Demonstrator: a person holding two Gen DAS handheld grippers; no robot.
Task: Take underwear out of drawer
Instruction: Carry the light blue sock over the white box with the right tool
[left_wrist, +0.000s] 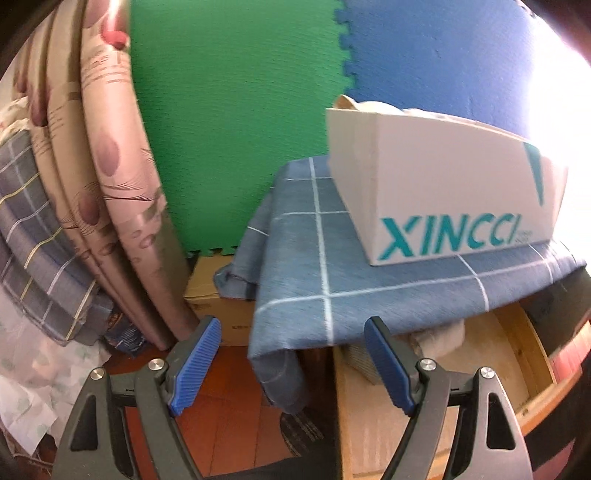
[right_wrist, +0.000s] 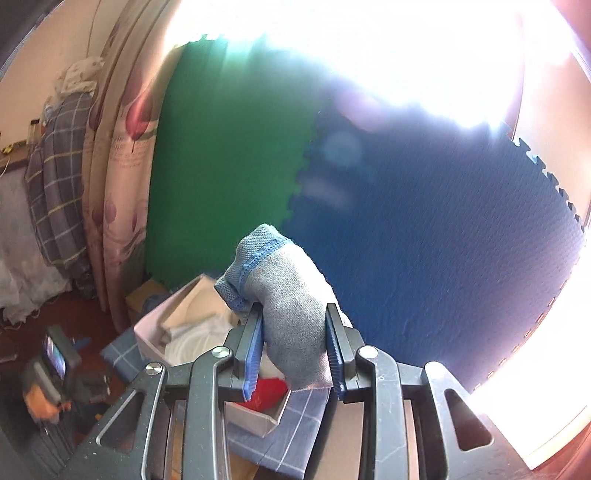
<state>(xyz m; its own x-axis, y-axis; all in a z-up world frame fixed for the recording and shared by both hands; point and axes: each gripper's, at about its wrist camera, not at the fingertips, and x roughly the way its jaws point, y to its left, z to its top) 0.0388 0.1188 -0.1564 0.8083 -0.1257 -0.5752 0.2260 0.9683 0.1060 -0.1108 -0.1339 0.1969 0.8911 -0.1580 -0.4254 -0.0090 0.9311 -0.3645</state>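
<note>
Right gripper (right_wrist: 295, 350) clamps grey underwear (right_wrist: 284, 295); left gripper (left_wrist: 291, 365) gapes.

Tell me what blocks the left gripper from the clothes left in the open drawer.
The left gripper is open. The overhanging blue checked cloth droops across its path; the folded clothes lie under that edge in the wooden drawer.
</note>
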